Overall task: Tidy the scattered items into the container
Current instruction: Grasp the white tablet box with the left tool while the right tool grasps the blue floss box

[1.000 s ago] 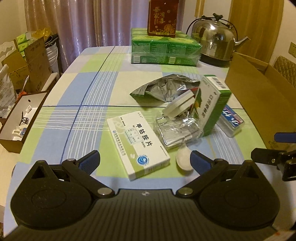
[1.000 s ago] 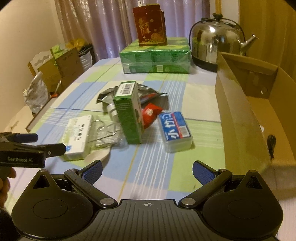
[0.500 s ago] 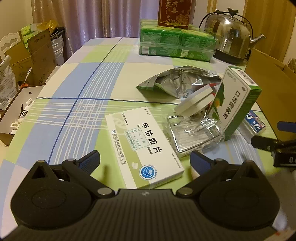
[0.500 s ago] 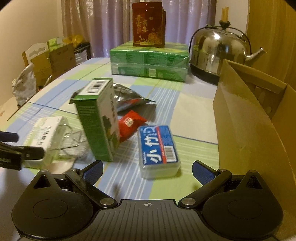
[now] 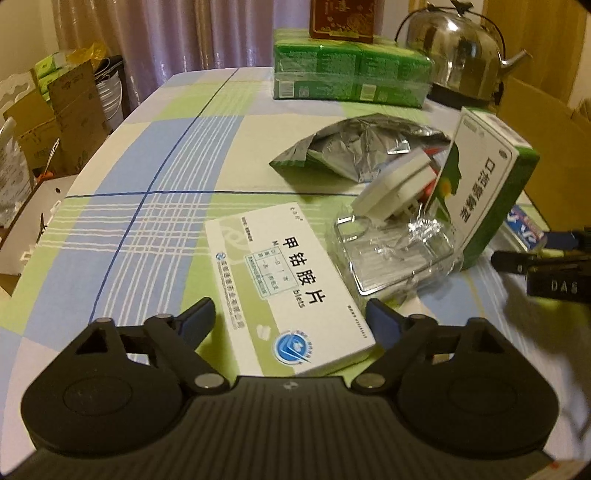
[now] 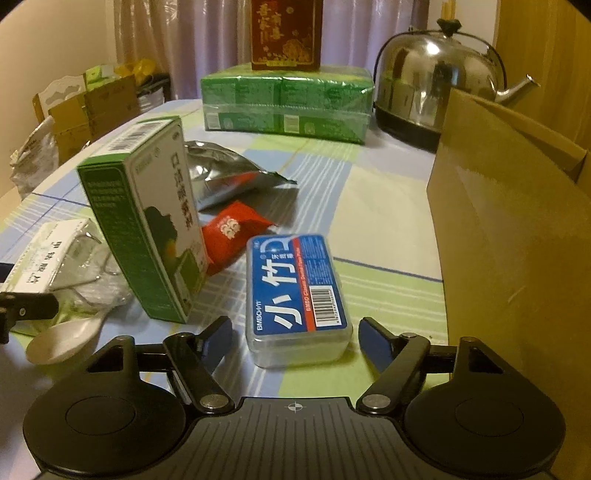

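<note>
My left gripper (image 5: pixel 291 321) is open, its fingers on either side of the near end of a flat white medicine box (image 5: pixel 288 284). My right gripper (image 6: pixel 295 338) is open around the near end of a blue-labelled clear plastic case (image 6: pixel 297 291). An upright green box (image 6: pixel 147 225) stands left of the case, with a red sachet (image 6: pixel 231 230), a silver foil bag (image 6: pixel 229 177), a clear plastic tray (image 5: pixel 399 258) and a white spoon (image 6: pixel 62 338) around it. The cardboard container (image 6: pixel 517 240) stands at the right; its inside is hidden.
At the table's far end stand a wrapped pack of green boxes (image 6: pixel 288 103) with a red box (image 6: pixel 286 33) on top, and a steel kettle (image 6: pixel 439 88). Cardboard boxes and bags (image 5: pixel 37 122) sit off the table's left side.
Both grippers have moved forward and lower. The white medicine box now lies between the left fingers, and the blue case between the right ones. Both stay open.
</note>
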Demonstrator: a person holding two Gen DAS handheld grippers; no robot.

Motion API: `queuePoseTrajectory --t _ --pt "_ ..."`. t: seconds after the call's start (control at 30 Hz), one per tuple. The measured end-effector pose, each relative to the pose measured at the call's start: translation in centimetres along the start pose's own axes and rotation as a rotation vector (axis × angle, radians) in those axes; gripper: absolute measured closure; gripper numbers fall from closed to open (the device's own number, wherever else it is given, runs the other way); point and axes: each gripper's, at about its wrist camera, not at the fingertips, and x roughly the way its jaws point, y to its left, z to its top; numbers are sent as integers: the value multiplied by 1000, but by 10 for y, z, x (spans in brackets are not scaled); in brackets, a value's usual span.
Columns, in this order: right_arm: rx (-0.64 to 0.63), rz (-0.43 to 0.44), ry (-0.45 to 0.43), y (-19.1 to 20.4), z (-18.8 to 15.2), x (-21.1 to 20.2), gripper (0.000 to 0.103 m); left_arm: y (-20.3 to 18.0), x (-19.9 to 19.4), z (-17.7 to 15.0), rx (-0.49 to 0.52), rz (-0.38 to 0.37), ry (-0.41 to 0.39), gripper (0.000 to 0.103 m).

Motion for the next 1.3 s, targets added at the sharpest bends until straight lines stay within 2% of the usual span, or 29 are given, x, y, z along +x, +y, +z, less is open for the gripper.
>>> queuePoseTrajectory --t 0.03,0.1,0.13,0.27,0.4,0.5,0.63,0.73,0.9,0.97,1.1,1.2,1.3 --pt "1 1 -4 0 0 0 32 0 0 -1 6 0 4 26" --pt "2 1 -10 0 0 1 40 1 -1 -2 8 3 9 31" --pt "8 5 -11 0 1 1 49 2 -2 -2 8 6 11 33" --pt "35 -6 9 0 -1 -5 49 4 -10 -4 7 17 24 34" --pt "56 -11 39 6 -11 -23 49 6 -26 -15 -7 20 48 34" --pt "71 -15 61 13 -27 -45 49 0 -41 -25 20 29 56 34" --pt "100 -28 86 21 -49 -71 49 -3 -52 -35 -2 -11 93 34" --pt "92 -25 94 27 -58 -80 49 -5 -56 -42 1 6 99 34" --pt "53 -23 82 32 -59 -82 43 -4 -52 -38 1 26 92 28" --pt "49 -26 71 31 -59 -82 33 -3 -46 -34 -1 28 91 27" --pt "62 -19 63 27 -59 -77 32 -5 -32 -28 16 25 101 27" --pt "63 -10 61 25 -58 -72 32 -4 -26 -27 21 13 111 33" --pt "54 -5 52 25 -58 -69 32 -4 -25 -28 8 10 103 35"
